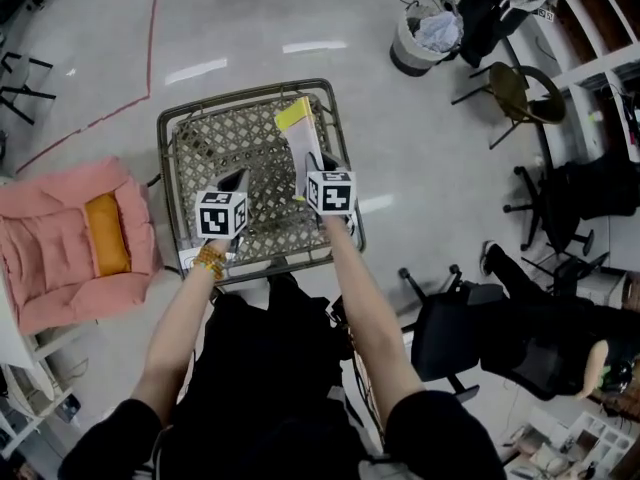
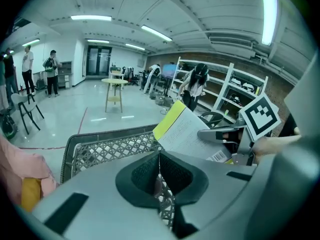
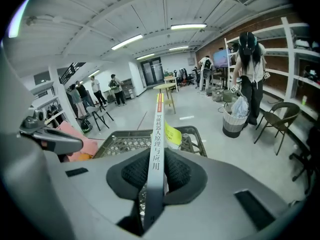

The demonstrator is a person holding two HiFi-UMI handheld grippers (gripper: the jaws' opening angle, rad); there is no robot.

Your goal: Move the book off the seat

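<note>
A thin book (image 1: 301,136) with a white cover and a yellow band stands on edge above the woven lattice seat (image 1: 232,136). My right gripper (image 1: 308,176) is shut on it. In the right gripper view the book's spine (image 3: 156,130) runs straight up between the pads of my right gripper (image 3: 155,176). My left gripper (image 1: 236,179) hangs over the seat just left of the book, shut with nothing in it. In the left gripper view the pads of my left gripper (image 2: 159,166) meet in a thin line, and the book (image 2: 186,134) and right gripper (image 2: 224,134) show at the right.
A pink padded chair (image 1: 60,253) with an orange cushion (image 1: 106,234) stands at the left. Right of the seat are a lined bin (image 1: 424,38), a folding chair (image 1: 522,92) and black office chairs (image 1: 455,330). A wooden stool (image 2: 114,90) and several people stand further off.
</note>
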